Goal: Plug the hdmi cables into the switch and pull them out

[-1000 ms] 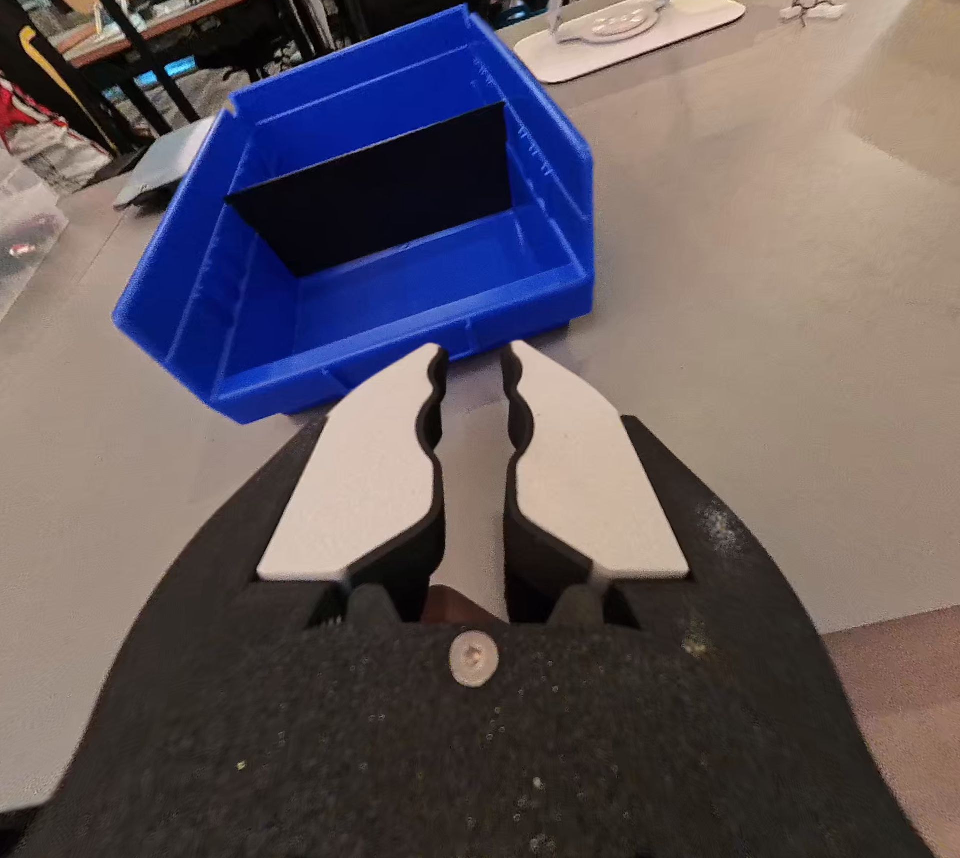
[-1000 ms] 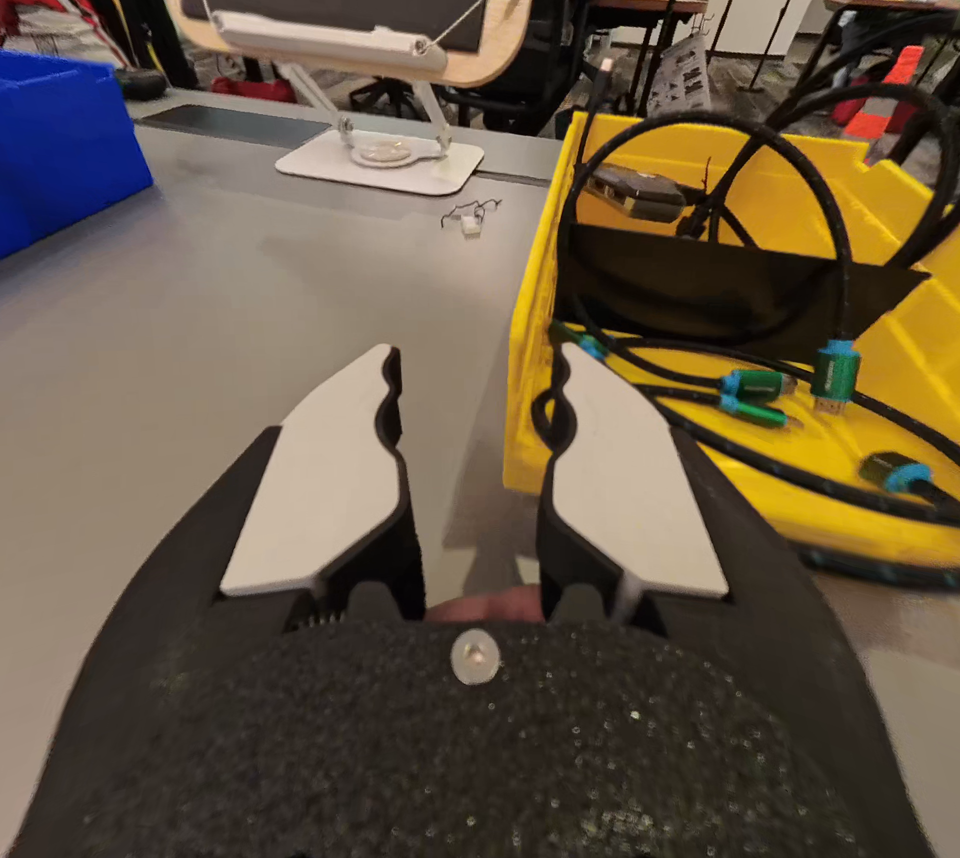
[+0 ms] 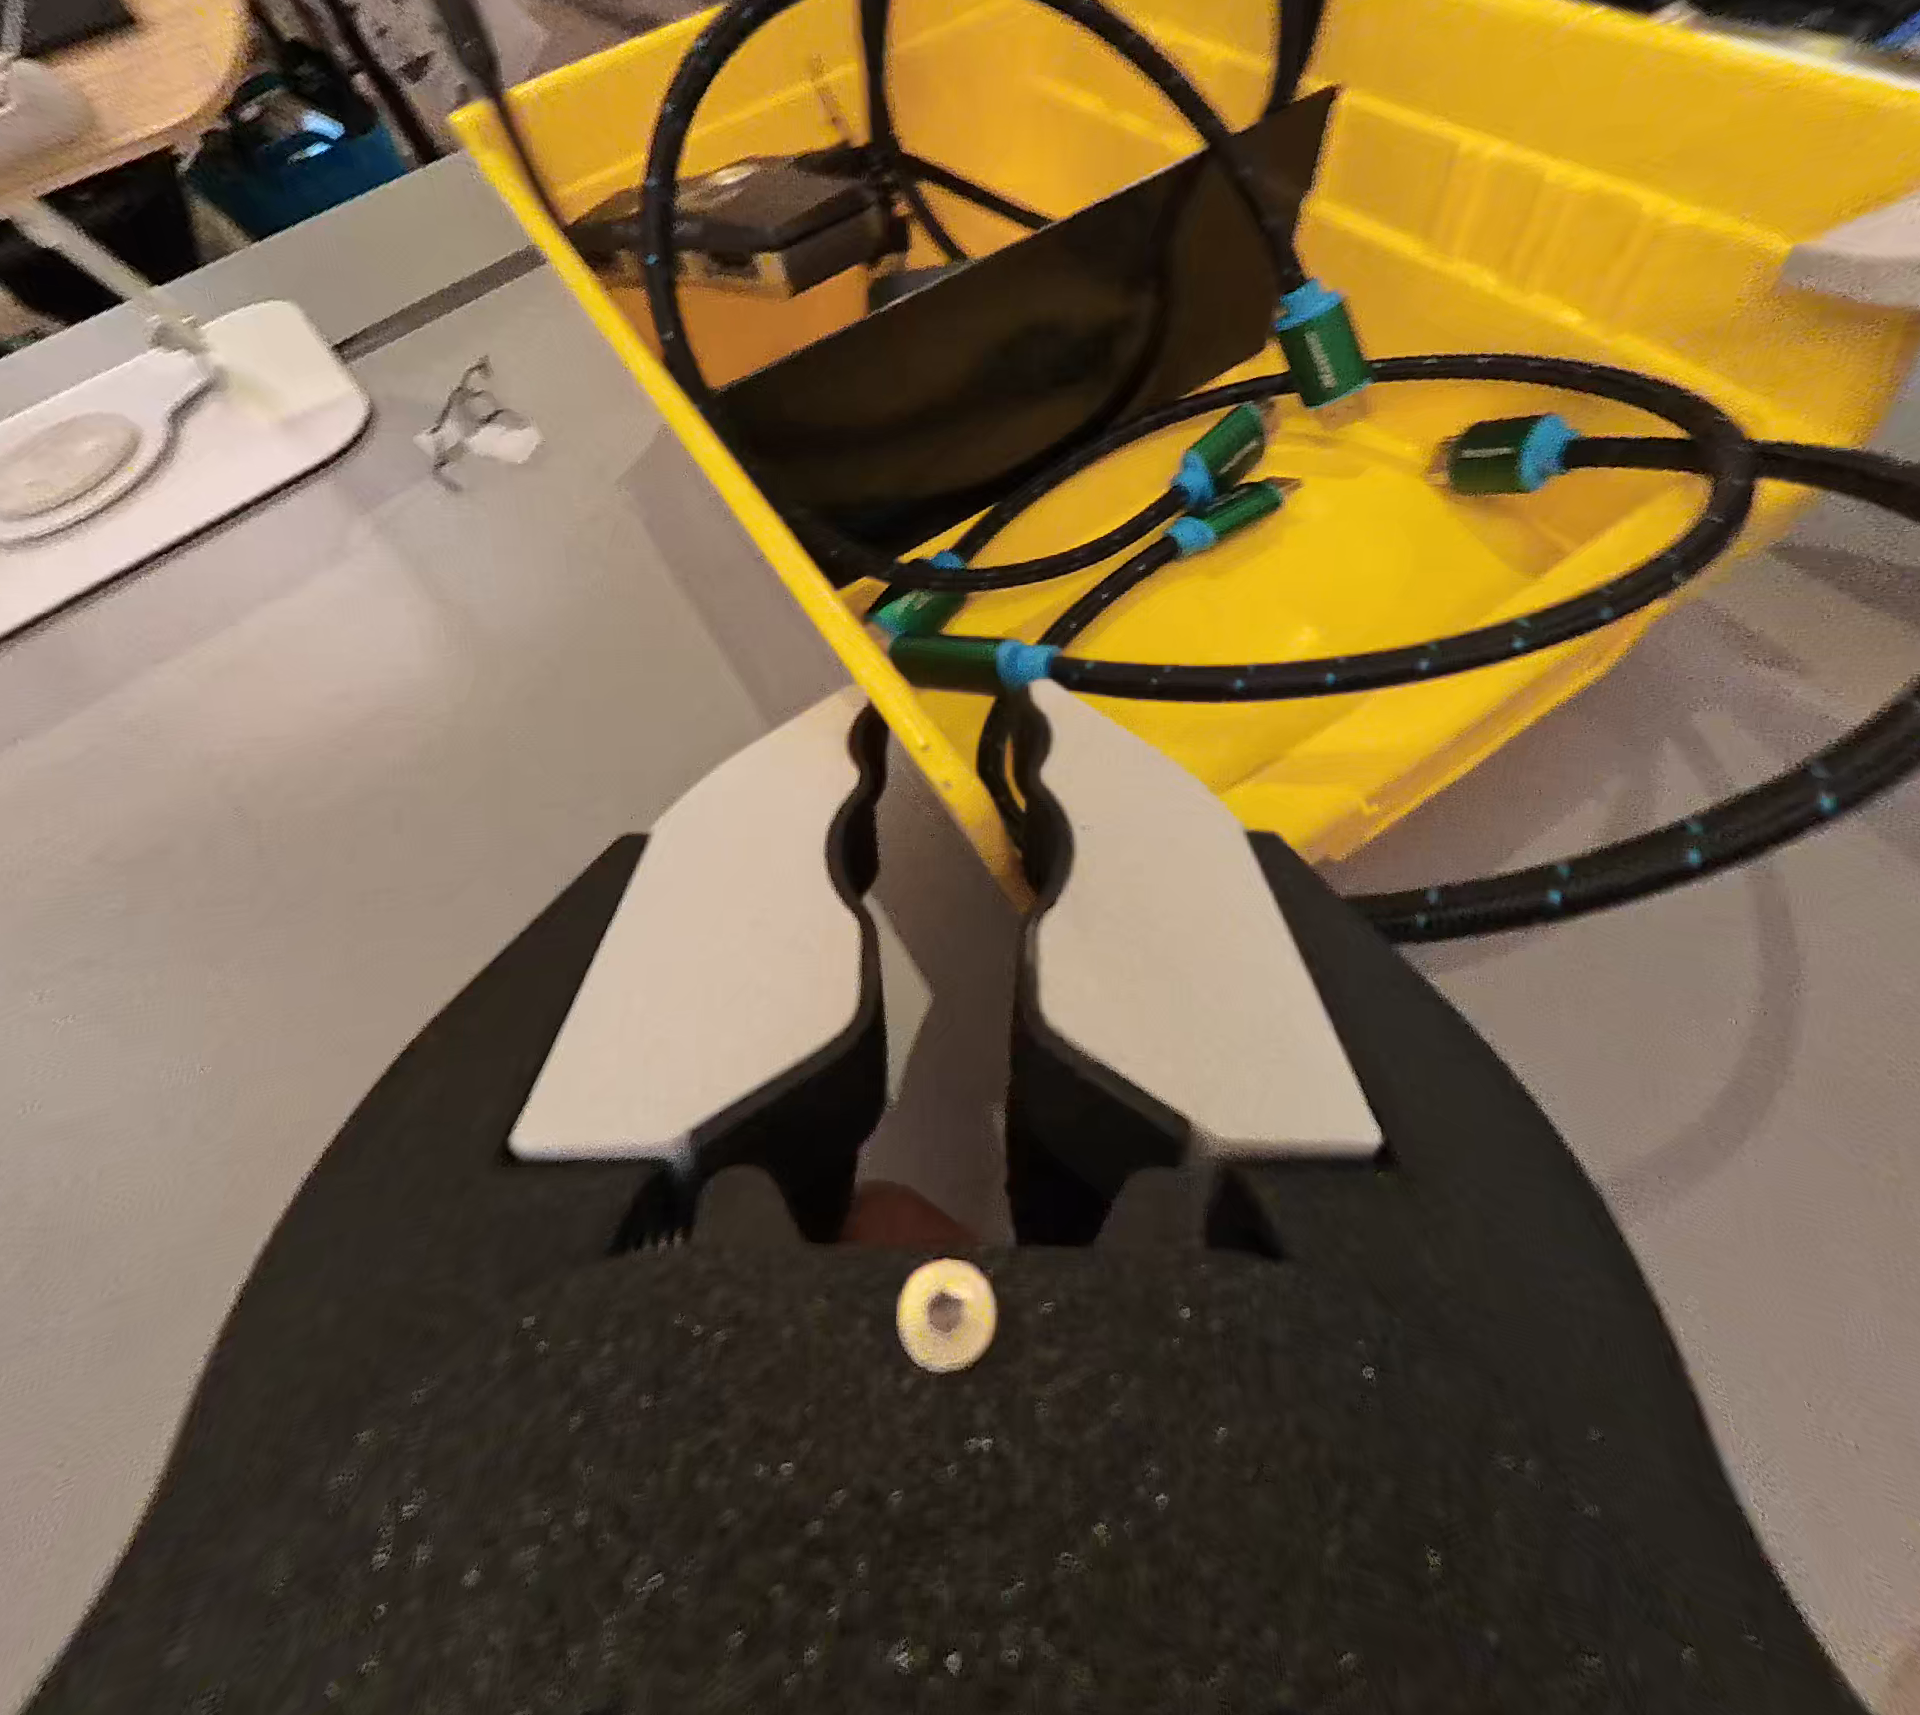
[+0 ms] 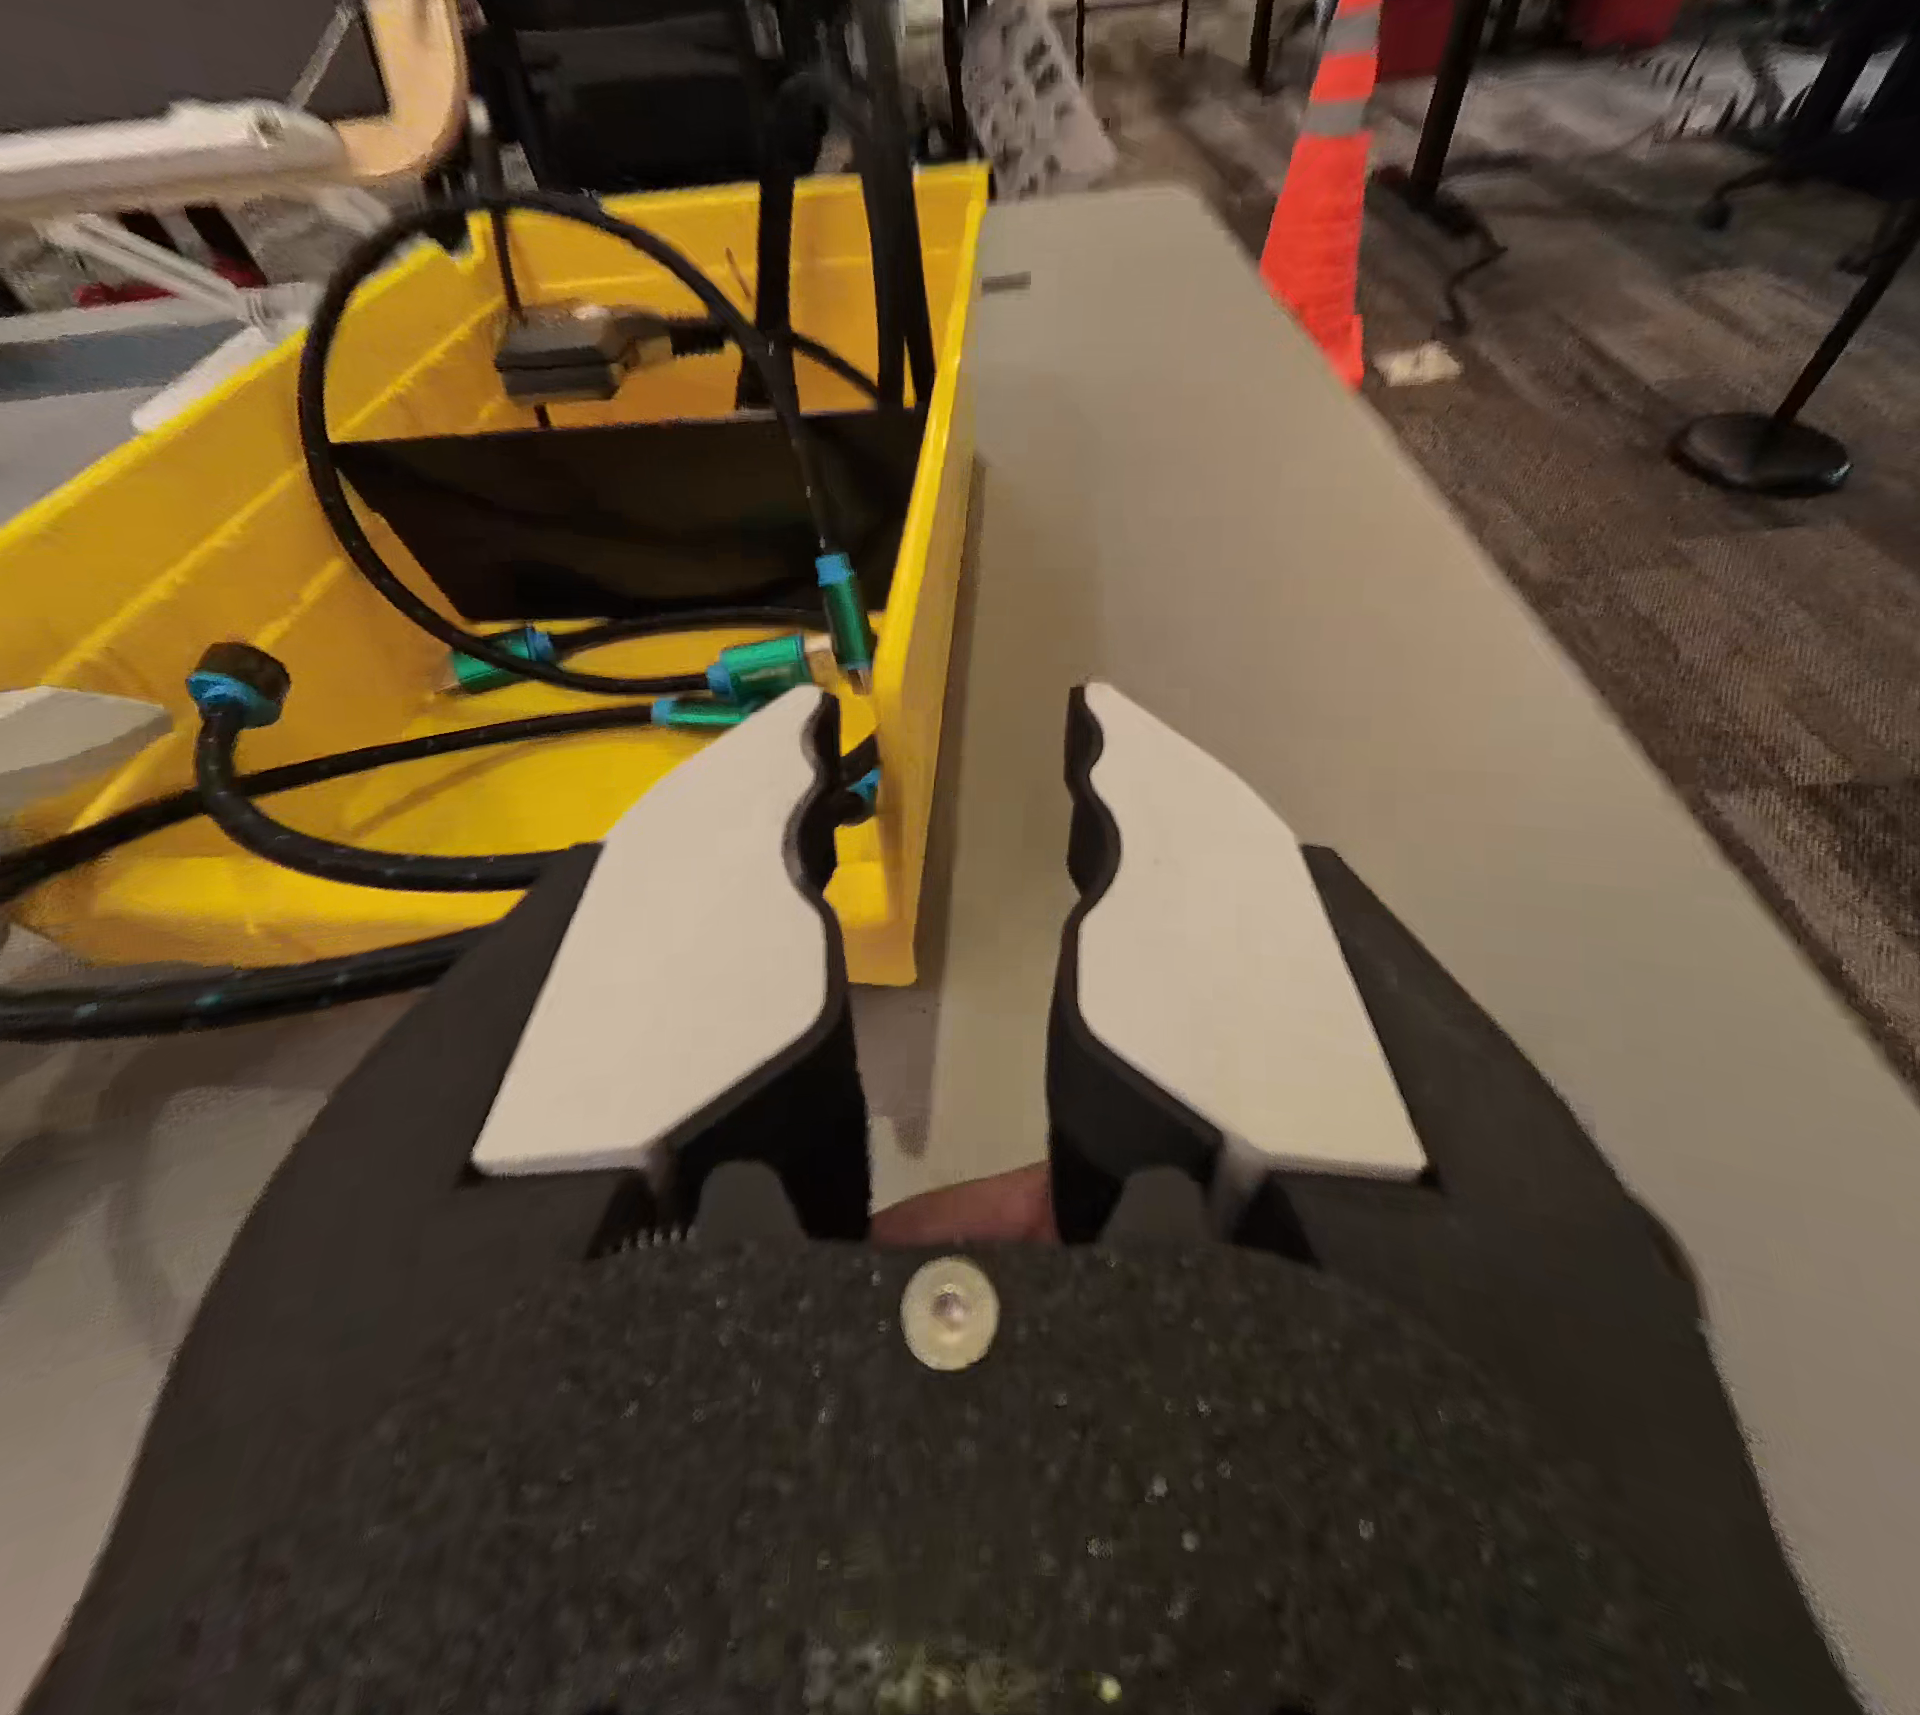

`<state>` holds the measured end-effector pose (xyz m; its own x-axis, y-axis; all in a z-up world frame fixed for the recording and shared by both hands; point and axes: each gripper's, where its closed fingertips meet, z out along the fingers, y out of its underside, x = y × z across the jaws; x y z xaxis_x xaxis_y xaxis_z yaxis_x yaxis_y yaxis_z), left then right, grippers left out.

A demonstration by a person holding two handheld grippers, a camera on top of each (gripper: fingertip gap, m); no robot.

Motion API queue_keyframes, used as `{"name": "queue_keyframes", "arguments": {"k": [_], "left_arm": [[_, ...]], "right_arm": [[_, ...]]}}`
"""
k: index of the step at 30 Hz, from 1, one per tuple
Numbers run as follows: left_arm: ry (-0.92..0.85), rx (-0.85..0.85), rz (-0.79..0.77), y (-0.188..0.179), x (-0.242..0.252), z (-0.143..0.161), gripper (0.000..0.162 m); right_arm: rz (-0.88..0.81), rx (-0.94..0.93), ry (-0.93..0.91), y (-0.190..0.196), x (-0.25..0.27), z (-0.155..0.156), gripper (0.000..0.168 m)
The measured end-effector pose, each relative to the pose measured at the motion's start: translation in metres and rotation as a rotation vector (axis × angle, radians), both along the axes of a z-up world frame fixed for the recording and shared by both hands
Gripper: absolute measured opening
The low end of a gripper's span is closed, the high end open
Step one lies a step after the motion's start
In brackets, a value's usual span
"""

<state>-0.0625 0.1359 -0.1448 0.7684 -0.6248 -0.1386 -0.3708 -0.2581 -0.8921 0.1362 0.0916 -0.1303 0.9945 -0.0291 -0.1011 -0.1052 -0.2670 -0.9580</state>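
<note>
both tongs [image 3: 951, 720] [image 4: 951, 704] gape empty beside the yellow bin [image 3: 1455, 138].

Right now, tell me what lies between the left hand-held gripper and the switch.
Left wrist view: the yellow bin's near wall and looping black cable stand between left hand-held gripper and switch.

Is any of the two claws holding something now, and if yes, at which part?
Nothing is held. The left claw and the right claw are both open and empty, near the yellow bin with the HDMI cables.

wrist views flank, share yellow bin [image 3: 1558, 138]
</note>
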Motion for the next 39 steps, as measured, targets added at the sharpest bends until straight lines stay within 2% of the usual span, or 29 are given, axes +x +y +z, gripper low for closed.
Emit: {"name": "queue_keyframes", "arguments": {"k": [1, 4, 5, 8, 11, 18, 21, 26, 33, 37, 39], "left_arm": [[0.01, -0.006, 0.033, 0.003, -0.007, 0.0, 0.018], [-0.005, 0.001, 0.042, 0.005, -0.023, 0.0, 0.015], [-0.009, 0.013, 0.024, 0.003, -0.026, 0.0, 0.016], [0.023, 0.033, 0.082, 0.0, -0.053, 0.001, 0.013], [-0.015, 0.026, 0.161, 0.002, -0.082, 0.01, 0.01], [-0.018, 0.141, 0.341, 0.01, -0.16, 0.044, 0.007], [-0.007, 0.122, 0.419, 0.012, -0.204, 0.041, 0.007], [0.017, 0.029, 0.491, 0.011, -0.253, 0.017, 0.006], [0.063, 0.034, 0.512, 0.012, -0.27, 0.003, 0.009], [-0.13, -0.002, 0.411, -0.016, -0.269, 0.016, 0.022], [-0.167, 0.035, 0.409, -0.032, -0.287, 0.029, 0.027]], "right_arm": [[0.021, -0.045, 0.022, 0.006, -0.008, -0.008, 0.039], [0.109, -0.133, 0.093, 0.016, -0.043, -0.02, 0.019], [0.045, -0.15, 0.084, 0.016, -0.044, -0.019, 0.014], [-0.031, -0.132, -0.132, 0.015, -0.059, -0.01, 0.003], [-0.012, -0.092, -0.157, 0.015, -0.088, -0.001, 0.003], [0.045, 0.058, -0.124, 0.037, -0.159, 0.035, 0.003], [0.107, 0.058, -0.098, 0.053, -0.202, 0.036, 0.003], [0.21, -0.012, -0.106, 0.065, -0.256, 0.011, 0.003], [0.354, -0.033, -0.164, 0.07, -0.274, -0.006, 0.007], [0.516, 0.006, -0.151, 0.059, -0.276, -0.003, 0.012], [0.552, 0.028, -0.098, 0.052, -0.27, 0.002, 0.018]]}}
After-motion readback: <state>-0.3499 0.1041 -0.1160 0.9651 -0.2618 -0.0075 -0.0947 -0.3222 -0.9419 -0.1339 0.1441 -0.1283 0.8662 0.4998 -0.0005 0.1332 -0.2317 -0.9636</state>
